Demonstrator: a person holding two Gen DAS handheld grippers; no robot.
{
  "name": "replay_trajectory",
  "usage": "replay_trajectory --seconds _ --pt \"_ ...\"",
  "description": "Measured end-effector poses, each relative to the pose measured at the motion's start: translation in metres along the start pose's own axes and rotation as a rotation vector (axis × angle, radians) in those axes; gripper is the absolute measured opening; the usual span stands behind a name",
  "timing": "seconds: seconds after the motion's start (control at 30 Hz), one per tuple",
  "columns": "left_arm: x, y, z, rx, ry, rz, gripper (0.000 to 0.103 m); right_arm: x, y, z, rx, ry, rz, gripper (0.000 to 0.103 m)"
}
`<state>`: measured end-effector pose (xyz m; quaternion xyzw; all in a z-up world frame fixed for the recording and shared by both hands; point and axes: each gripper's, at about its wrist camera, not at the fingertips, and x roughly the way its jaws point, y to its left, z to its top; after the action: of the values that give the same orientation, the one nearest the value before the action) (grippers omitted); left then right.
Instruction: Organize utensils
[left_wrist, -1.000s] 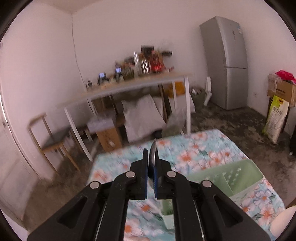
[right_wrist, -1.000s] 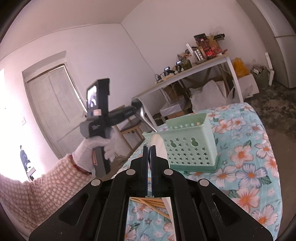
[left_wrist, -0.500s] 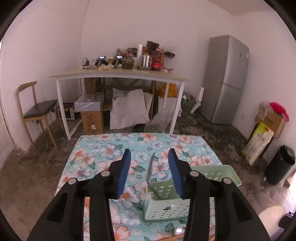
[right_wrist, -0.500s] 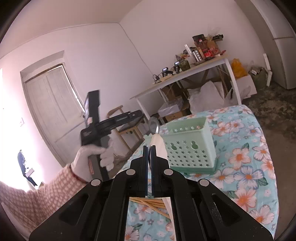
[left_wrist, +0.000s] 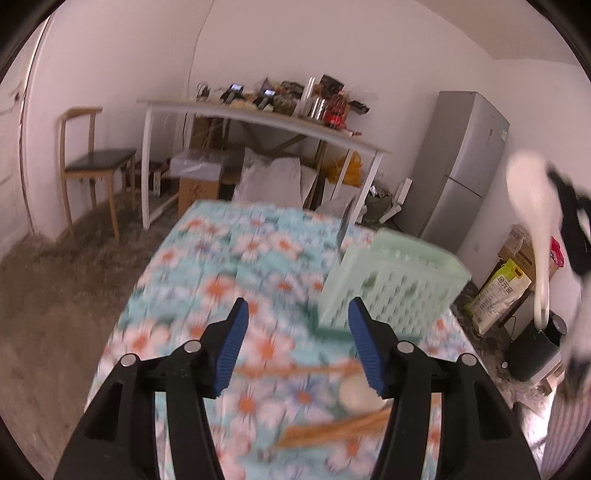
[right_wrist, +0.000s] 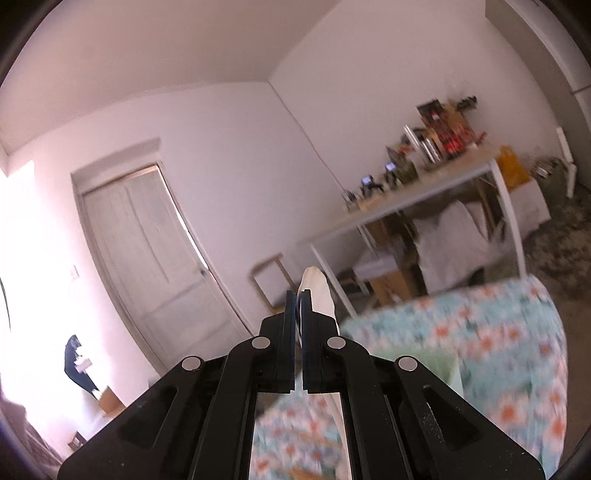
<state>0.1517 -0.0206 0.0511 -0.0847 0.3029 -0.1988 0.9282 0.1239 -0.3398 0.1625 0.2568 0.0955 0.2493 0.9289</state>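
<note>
**Left jaws spread and empty; right jaws pinching a white spoon**

The left gripper (left_wrist: 295, 343) had its blue pads (left_wrist: 232, 349) standing well apart, having just been opening, and nothing lay between them but the blurred flowered tablecloth (left_wrist: 207, 266) below. Just beyond the right-hand pad stood the pale green utensil basket (left_wrist: 391, 280), its perforated wall facing the jaws. A metal utensil (left_wrist: 345, 227) rose slanting from the basket's near-left corner, only its upper part showing above the rim. Beneath and behind the right-hand pad, nearer the camera, lay a pale rounded spoon bowl (left_wrist: 356, 397) and wooden chopsticks (left_wrist: 328, 430) on the cloth, all smeared by motion.

Far out to the right of the left jaws, and above them, the right gripper (left_wrist: 570, 229) appeared as a dark blur holding a white spoon (left_wrist: 532, 206), bowl up and handle hanging down.

In the right wrist view, the right gripper (right_wrist: 299, 295) was pressed together on that white spoon (right_wrist: 318, 291), whose tip stuck out just past the pads on their right side. Below and right of these jaws were a green edge of the basket (right_wrist: 424, 360) and the tablecloth (right_wrist: 498, 332). Further out stood a white table (right_wrist: 424, 192) loaded with clutter, a wooden chair (left_wrist: 92, 162), and a grey refrigerator (left_wrist: 465, 162).
</note>
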Motion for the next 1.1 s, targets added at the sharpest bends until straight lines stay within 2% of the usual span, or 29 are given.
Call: replay_trajectory --seconds 0.1,0.2,0.4,0.57,0.77,1.1 --pt "-0.001 0.014 -0.022 -0.042 0.034 -0.008 0.054 0.022 -0.017 0.021 0.015 -0.036 0.032 0.001" --pt "0.000 0.027 -0.038 -0.085 0.062 0.005 0.054 0.046 -0.035 0.026 0.014 -0.037 0.010 0.001" --pt "0.003 0.047 -0.051 -0.129 0.095 0.041 0.054 0.090 -0.078 0.017 0.017 0.007 -0.075 0.001" --pt "0.004 0.052 -0.054 -0.128 0.092 0.053 0.054 0.106 -0.092 0.002 -0.034 0.053 -0.141 0.001" --pt "0.009 0.051 -0.050 -0.129 0.089 0.051 0.054 0.103 -0.089 -0.018 -0.092 0.088 -0.166 0.001" --pt "0.011 0.048 -0.048 -0.128 0.085 0.055 0.054 0.072 -0.063 -0.034 -0.198 0.084 -0.201 0.003"
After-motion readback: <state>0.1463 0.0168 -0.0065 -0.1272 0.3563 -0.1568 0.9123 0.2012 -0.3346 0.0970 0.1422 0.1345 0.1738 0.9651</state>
